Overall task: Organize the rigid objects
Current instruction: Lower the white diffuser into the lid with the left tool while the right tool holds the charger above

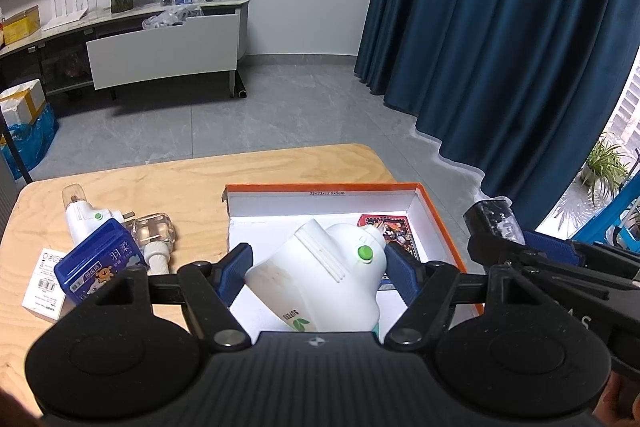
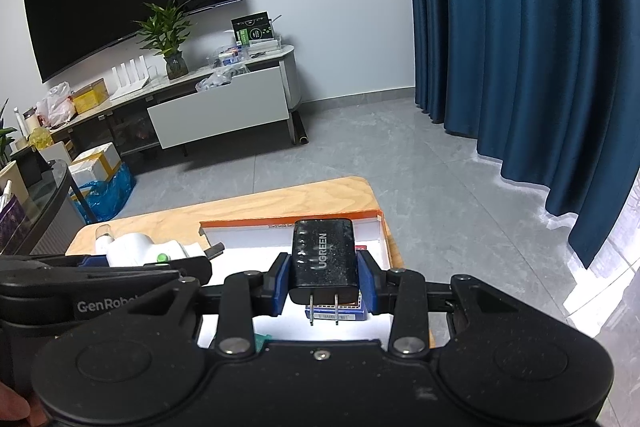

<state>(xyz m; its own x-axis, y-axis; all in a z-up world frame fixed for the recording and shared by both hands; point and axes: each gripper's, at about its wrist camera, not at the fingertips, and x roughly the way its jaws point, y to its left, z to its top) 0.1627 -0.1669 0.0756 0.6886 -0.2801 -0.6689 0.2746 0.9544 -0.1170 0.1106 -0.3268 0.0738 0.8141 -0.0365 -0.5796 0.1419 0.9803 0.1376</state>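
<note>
Both grippers hold something over the orange-rimmed box (image 1: 440, 219). Left gripper (image 1: 316, 267) has its blue pads pressed on the flanks of a white plug-in device (image 1: 320, 275) with a green button, its long axis running back toward the camera, tilted above the box's white floor. Right gripper (image 2: 323, 281) is clamped narrow on a black charger (image 2: 324, 259), prongs pointing back at the camera, hanging over the box's right half, where a red patterned card box (image 1: 394, 229) already lies. The drop looks short for both; the charger seems nearer the occupied corner, so it needs placing beside the card box, not on it.

Left of the box on the wooden table (image 1: 180, 179) wait a second white plug-in device (image 1: 86, 217), a clear bottle (image 1: 154, 235), a blue pack (image 1: 100, 259) and a white carton (image 1: 44, 281). Beyond: grey tiled floor, blue curtain (image 1: 500, 27), TV cabinet (image 1: 160, 47).
</note>
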